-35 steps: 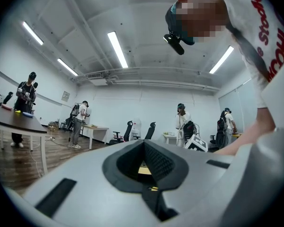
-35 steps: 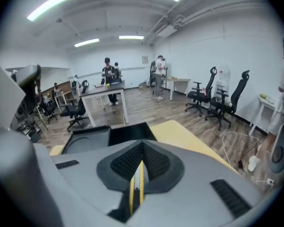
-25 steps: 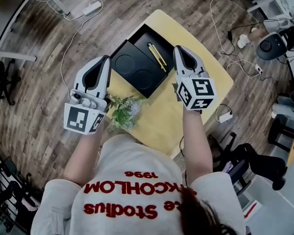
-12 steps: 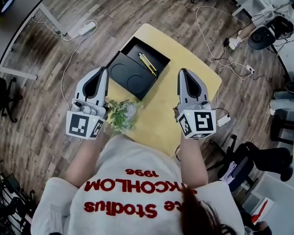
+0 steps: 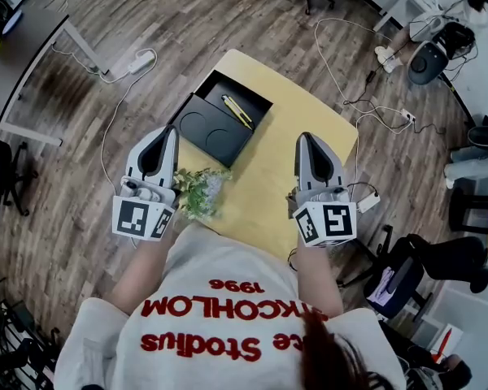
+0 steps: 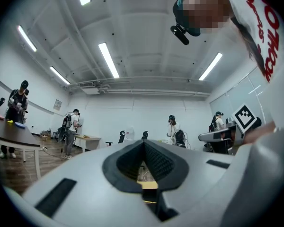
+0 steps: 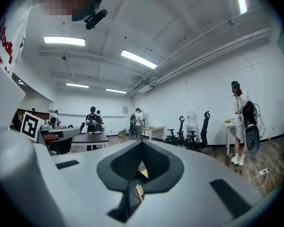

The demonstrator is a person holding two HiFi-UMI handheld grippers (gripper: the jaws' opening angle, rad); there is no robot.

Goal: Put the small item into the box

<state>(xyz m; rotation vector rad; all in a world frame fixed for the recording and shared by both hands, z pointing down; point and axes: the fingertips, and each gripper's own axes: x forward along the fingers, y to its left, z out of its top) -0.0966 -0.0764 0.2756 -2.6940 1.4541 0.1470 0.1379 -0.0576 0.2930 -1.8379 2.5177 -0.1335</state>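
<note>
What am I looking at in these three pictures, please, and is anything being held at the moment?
There is no robot here. A person holds a hand-operated two-jaw gripper in each hand, and the cubes with square markers are part of those tools. The top-down picture comes from a camera on the person's head. In it the left gripper and right gripper show above the white shirt. The other two pictures come from a camera riding on each gripper, looking along its jaws into the room. On the yellow table stands an open black box with thin yellow sticks in one half. A small leafy sprig lies near the left gripper. Both grippers have their jaws together and hold nothing.
</note>
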